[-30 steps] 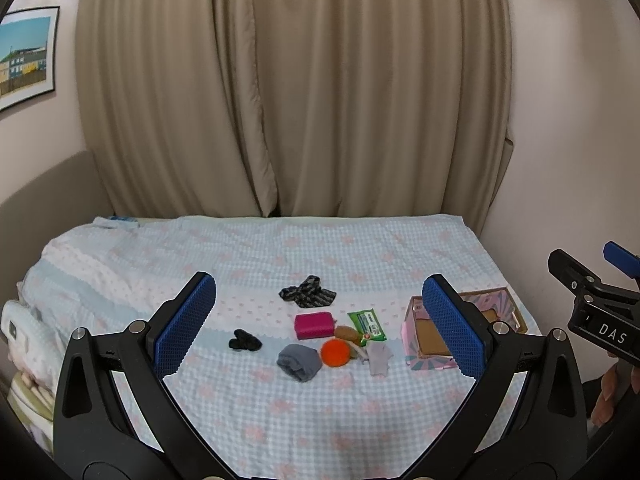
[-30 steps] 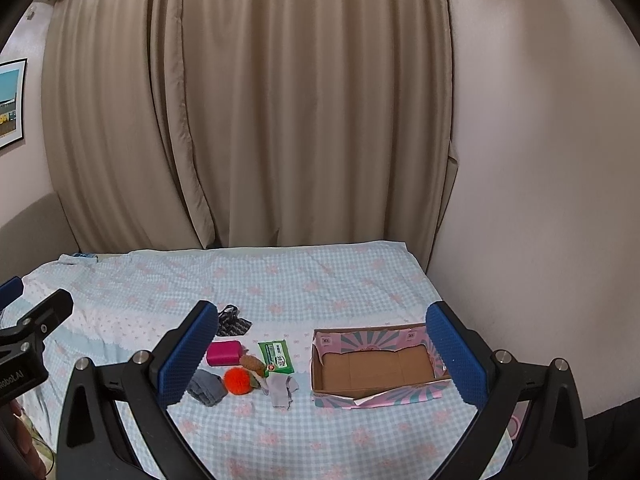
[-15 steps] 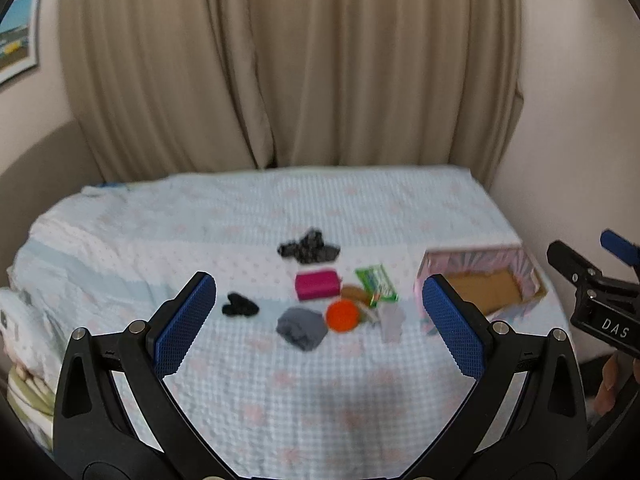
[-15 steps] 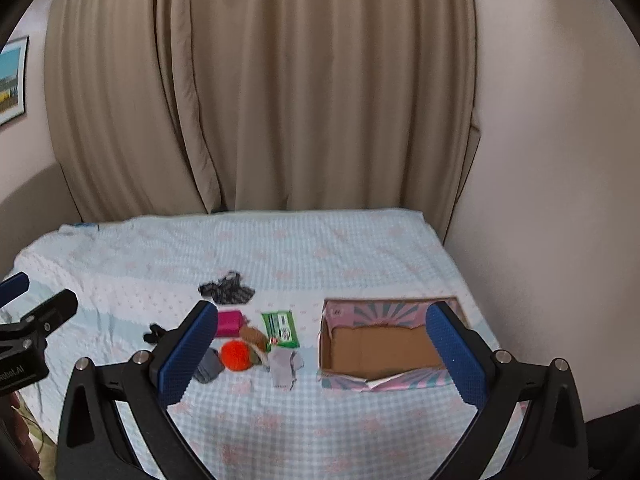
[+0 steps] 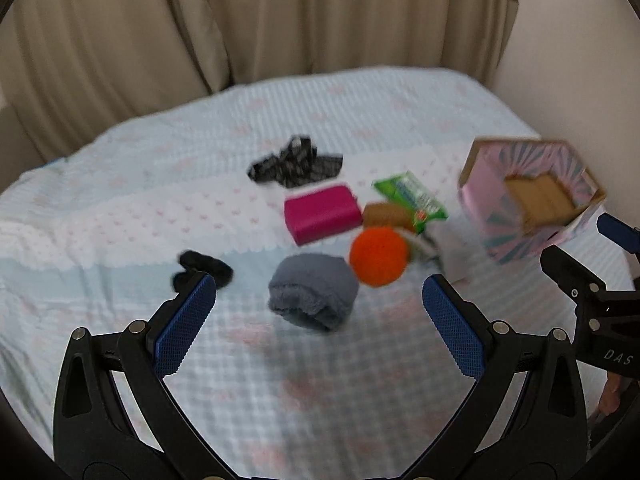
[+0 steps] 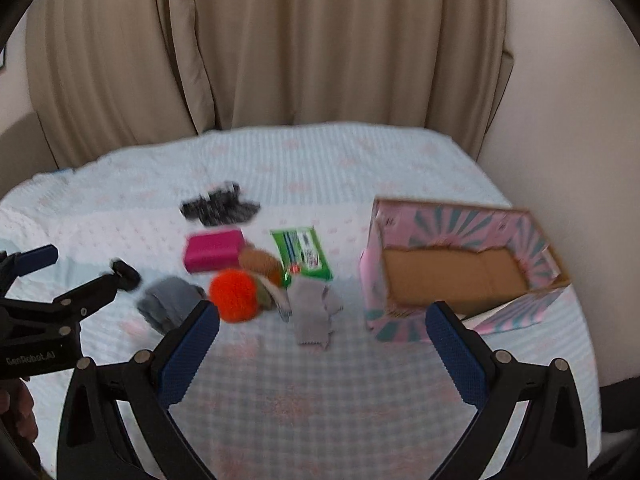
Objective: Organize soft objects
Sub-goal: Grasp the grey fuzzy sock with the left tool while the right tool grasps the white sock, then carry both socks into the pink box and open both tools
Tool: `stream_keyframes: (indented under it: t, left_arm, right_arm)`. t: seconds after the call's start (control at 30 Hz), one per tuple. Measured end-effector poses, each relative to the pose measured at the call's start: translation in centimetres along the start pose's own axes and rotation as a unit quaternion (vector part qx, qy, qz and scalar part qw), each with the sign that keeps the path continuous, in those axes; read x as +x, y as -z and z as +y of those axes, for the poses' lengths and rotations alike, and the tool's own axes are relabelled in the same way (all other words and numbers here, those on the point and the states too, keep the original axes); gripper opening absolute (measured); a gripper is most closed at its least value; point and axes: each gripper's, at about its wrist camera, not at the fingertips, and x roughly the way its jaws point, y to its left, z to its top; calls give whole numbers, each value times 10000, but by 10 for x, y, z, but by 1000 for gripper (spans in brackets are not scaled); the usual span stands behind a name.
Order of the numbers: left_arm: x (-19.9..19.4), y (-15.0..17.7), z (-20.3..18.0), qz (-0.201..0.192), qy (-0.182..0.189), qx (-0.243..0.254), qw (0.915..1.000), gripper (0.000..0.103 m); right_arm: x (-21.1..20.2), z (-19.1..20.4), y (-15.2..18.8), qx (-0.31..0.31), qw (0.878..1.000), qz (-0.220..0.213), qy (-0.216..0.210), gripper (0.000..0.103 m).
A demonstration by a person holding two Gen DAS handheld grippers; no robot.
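Observation:
Soft objects lie in a cluster on the bed: a grey rolled cloth [image 5: 313, 291] [image 6: 170, 304], an orange fuzzy ball [image 5: 378, 256] [image 6: 233, 294], a pink block [image 5: 322, 213] [image 6: 214, 249], a brown plush piece [image 5: 385, 214] [image 6: 260, 261], a green packet [image 5: 411, 196] [image 6: 304, 253], a black patterned cloth [image 5: 295, 164] [image 6: 219, 209], a small black item [image 5: 202, 269] [image 6: 126, 273] and a light grey cloth [image 6: 314, 312]. A pink open box [image 5: 528, 196] [image 6: 460, 272] stands to the right. My left gripper [image 5: 319, 322] is open just before the grey cloth. My right gripper [image 6: 322, 350] is open, near the light grey cloth and box.
The bed [image 5: 280, 392] [image 6: 320, 400] has a light blue checked cover. Beige curtains [image 5: 280, 20] [image 6: 280, 40] hang behind it. A pale wall [image 6: 560, 120] borders the bed's right side. The right gripper shows at the right edge of the left wrist view [image 5: 592, 304].
Both grippers have moved forward and down toward the bed. The objects and box now look larger and closer. Both grippers stay open.

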Motion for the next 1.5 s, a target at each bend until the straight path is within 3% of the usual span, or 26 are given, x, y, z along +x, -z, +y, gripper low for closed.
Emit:
stream_keyframes:
  t: [0.23, 0.57, 0.63, 0.7, 0.83, 0.93, 1.07, 1.23, 1.5]
  left_arm:
    - [98, 30, 7, 289, 134, 106, 9994, 102]
    - [158, 45, 5, 372, 150, 220, 9990, 102]
    - [163, 44, 4, 417, 188, 198, 9988, 98]
    - [168, 42, 4, 480, 217, 177, 9985, 87]
    - [172, 37, 5, 505, 220, 202, 9983, 76]
    - [170, 36, 5, 507, 271, 219, 9981, 65]
    - [162, 33, 7, 409, 373, 185, 9983, 56]
    - [138, 22, 13, 294, 394, 84, 9988, 55]
    - [57, -22, 12, 22, 441, -77, 9990, 55]
  right_arm:
    - [90, 13, 34, -202, 9992, 329, 81, 86]
    - [178, 10, 48, -627, 9961, 618, 99, 62]
    - [184, 9, 48, -675, 9956, 643, 46, 49]
    - [188, 9, 47, -699, 9951, 690, -60, 36]
    - [189, 10, 44, -730, 9946, 717, -146, 18]
    - [187, 9, 43, -653, 9952, 712, -178, 11]
    - [177, 7, 39, -532, 9965, 625, -169, 9]
    - [155, 7, 27, -454, 9975, 506, -176, 9]
    - [77, 0, -20, -250, 9988, 305, -282, 9]
